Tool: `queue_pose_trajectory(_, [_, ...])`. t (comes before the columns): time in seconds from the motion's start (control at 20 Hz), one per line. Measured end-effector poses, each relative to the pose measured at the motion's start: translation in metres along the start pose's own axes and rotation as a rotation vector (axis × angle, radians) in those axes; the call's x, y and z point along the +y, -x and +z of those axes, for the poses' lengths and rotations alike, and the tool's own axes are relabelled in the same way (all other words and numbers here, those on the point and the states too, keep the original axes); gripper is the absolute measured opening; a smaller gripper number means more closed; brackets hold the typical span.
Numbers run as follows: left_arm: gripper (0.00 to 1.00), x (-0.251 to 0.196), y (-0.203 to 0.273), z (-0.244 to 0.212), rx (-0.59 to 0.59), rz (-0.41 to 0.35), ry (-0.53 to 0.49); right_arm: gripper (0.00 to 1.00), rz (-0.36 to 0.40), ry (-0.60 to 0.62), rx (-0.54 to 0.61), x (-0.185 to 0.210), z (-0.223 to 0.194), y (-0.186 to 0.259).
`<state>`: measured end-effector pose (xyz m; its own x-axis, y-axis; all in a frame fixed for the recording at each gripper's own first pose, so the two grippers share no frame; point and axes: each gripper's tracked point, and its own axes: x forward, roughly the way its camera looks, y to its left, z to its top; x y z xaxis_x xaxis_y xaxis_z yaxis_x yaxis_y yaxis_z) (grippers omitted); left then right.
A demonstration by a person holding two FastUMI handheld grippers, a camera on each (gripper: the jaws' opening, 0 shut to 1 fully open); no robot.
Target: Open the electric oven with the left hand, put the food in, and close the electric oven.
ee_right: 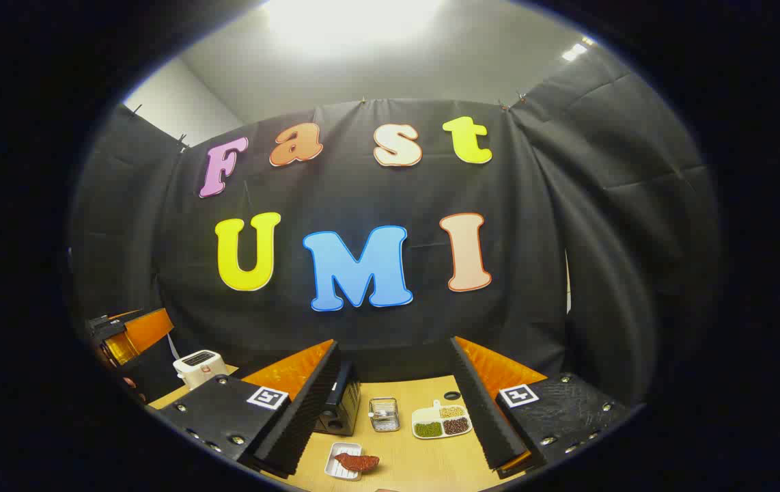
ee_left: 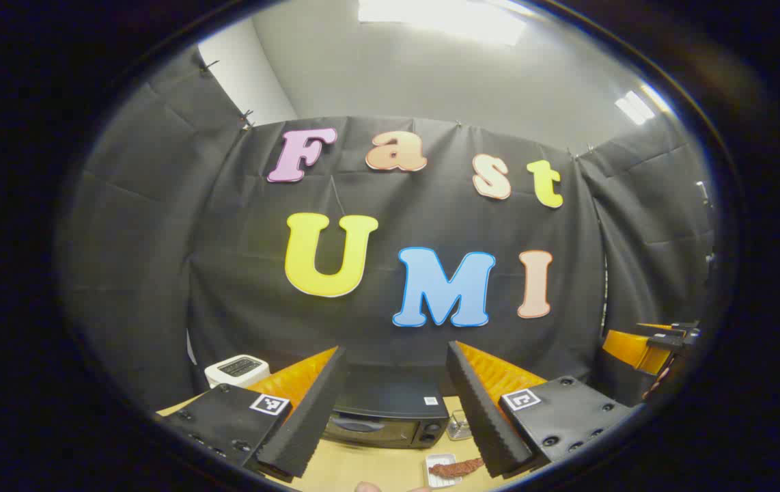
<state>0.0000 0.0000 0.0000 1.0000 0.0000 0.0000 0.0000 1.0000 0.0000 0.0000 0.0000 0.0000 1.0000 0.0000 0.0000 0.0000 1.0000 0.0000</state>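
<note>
Far across the pale wooden surface (ee_right: pixel 424 458), against the black cloth wall, I see the electric oven (ee_left: pixel 390 417): a dark, boxy metal body with a glossy glass door, shut, and round knobs down its right side. From the right gripper view the same oven (ee_right: pixel 339 410) sits to the left, partly hidden behind my own left finger. Nearer to me lies the food (ee_right: pixel 357 462), a reddish-brown, rough-textured strip resting on a small white ribbed tray (ee_right: pixel 341 463); in the left gripper view that food (ee_left: pixel 455 469) lies just right of centre, in front of the oven.

Left of the oven stands a white toaster (ee_left: pixel 236 370) with rounded corners and a dark slotted top. Just right of the oven sits a small shiny wire-mesh basket (ee_right: pixel 384 414), and beside that a cream divided dish (ee_right: pixel 440 420) holding green, brown and tan grains in separate compartments.

My left gripper (ee_left: pixel 395 403) hangs level above the near edge of the surface, aimed at the oven, its jaws spread wide with nothing between them; the fingers (ee_left: pixel 308 417) are black ridged foam pads backed by orange plastic. My right gripper (ee_right: pixel 397 403) hangs likewise, jaws parted and empty, pointing at the far wall.
</note>
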Motion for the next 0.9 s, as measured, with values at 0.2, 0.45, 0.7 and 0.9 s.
queue_pose_trajectory(0.2, [1.00, 0.008, -0.009, -0.012, 0.024, -0.053, 0.013, 0.96, -0.044, 0.016, 0.002, 0.006, 0.001, -0.010])
queue_pose_trajectory(0.45, [1.00, 0.030, -0.017, -0.010, 0.037, -0.063, 0.026, 0.97, -0.039, 0.031, -0.016, 0.030, 0.005, -0.014])
queue_pose_trajectory(0.7, [1.00, 0.032, -0.026, -0.004, 0.018, -0.074, 0.017, 0.97, -0.034, 0.039, -0.019, 0.046, 0.004, -0.020])
queue_pose_trajectory(0.9, [0.97, 0.030, -0.037, -0.014, 0.034, -0.085, 0.005, 0.97, -0.049, 0.037, -0.017, 0.048, 0.003, -0.027])
